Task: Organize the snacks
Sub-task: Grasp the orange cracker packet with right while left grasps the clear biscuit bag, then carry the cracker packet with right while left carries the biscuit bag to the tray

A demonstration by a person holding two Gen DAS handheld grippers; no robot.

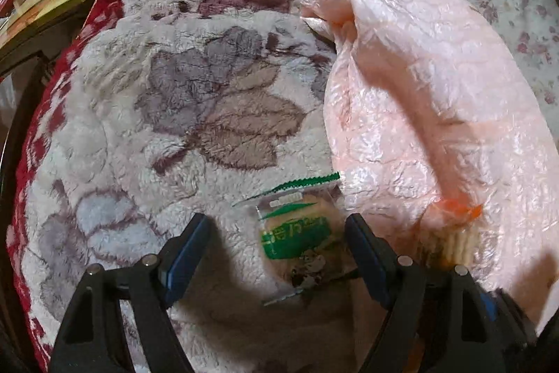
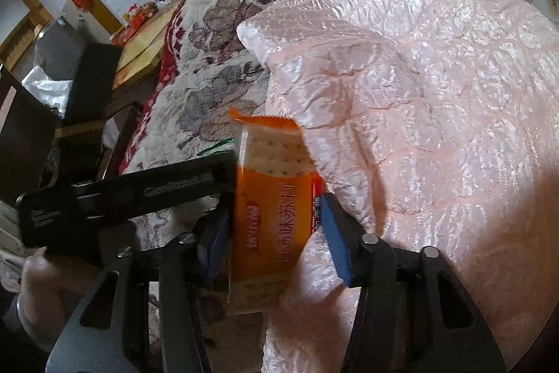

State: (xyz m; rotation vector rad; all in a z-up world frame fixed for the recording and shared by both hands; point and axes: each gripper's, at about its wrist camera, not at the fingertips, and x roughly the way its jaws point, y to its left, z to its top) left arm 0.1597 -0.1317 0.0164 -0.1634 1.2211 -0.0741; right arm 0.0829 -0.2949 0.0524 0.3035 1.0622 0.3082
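With right fingers (image 2: 276, 229) pinching the orange pack (image 2: 270, 216) beside the pink quilt (image 2: 419, 93), lower spread left fingers (image 1: 279, 247) squarely over the green pack (image 1: 297, 233) on the blanket (image 1: 139, 128), then close gently.

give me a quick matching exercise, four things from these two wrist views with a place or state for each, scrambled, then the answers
Things
1. orange cracker packet
2. green cracker packet
3. left gripper
4. pink plastic bag

Places or states
A. lies on the floral fleece blanket
B. crinkled, spread over the bed's right part
C. clamped between the right gripper jaws
D. jaws open, either side of a packet

Pairs: 1-C, 2-A, 3-D, 4-B
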